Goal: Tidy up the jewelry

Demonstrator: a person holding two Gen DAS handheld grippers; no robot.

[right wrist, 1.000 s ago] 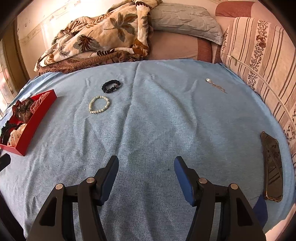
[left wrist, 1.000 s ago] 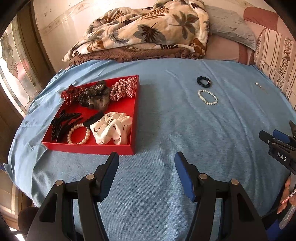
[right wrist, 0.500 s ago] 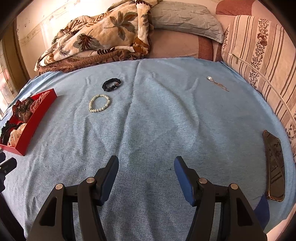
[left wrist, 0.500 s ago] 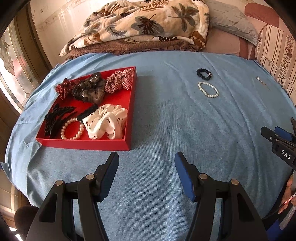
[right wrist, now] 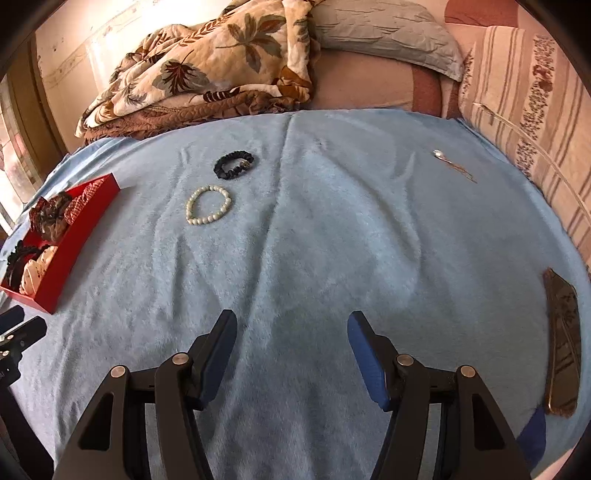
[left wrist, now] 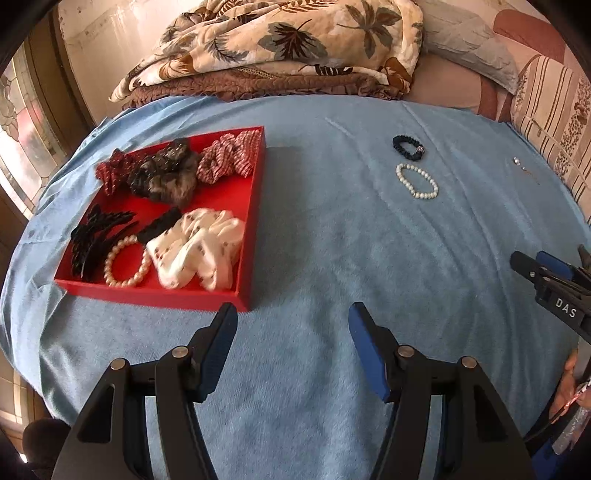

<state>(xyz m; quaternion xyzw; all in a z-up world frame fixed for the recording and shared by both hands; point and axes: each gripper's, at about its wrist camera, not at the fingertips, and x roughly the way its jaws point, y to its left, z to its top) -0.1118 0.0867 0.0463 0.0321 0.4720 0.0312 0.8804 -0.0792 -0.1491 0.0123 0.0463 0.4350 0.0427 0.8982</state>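
Since a second ago the left tongs (left wrist: 290, 328) have drifted a little, so the red tray (left wrist: 255, 206) now sits higher and closer at ten o'clock in their view, while the right tongs (right wrist: 290, 334) have eased forward over the blue blanket (right wrist: 332, 258). Both pairs stand wide open and hold nothing. The tray already carries several scrunchies, black hair claws and a pearl bracelet (left wrist: 127, 262). Loose on the blanket are a white bead bracelet (right wrist: 208, 205) at eleven o'clock from the right tongs, a dark hair band (right wrist: 233, 165) just beyond it, and a thin chain with a pendant (right wrist: 454, 166) well apart at one o'clock. These look like what is left to gather. The plush blanket is the likely trouble: fingers closing on the bead bracelet could pinch pile along with it, or nudge the beads so they slip out of the grip. The chain is fine and lies flat, so it may be hard to catch at all. Nothing blocks the way to the bracelet or band. A phone (right wrist: 561, 347) lies at three o'clock near the blanket's edge, and a folded leaf-print quilt (right wrist: 207, 70) and pillows (right wrist: 384, 33) sit at the far side, clear of the work.
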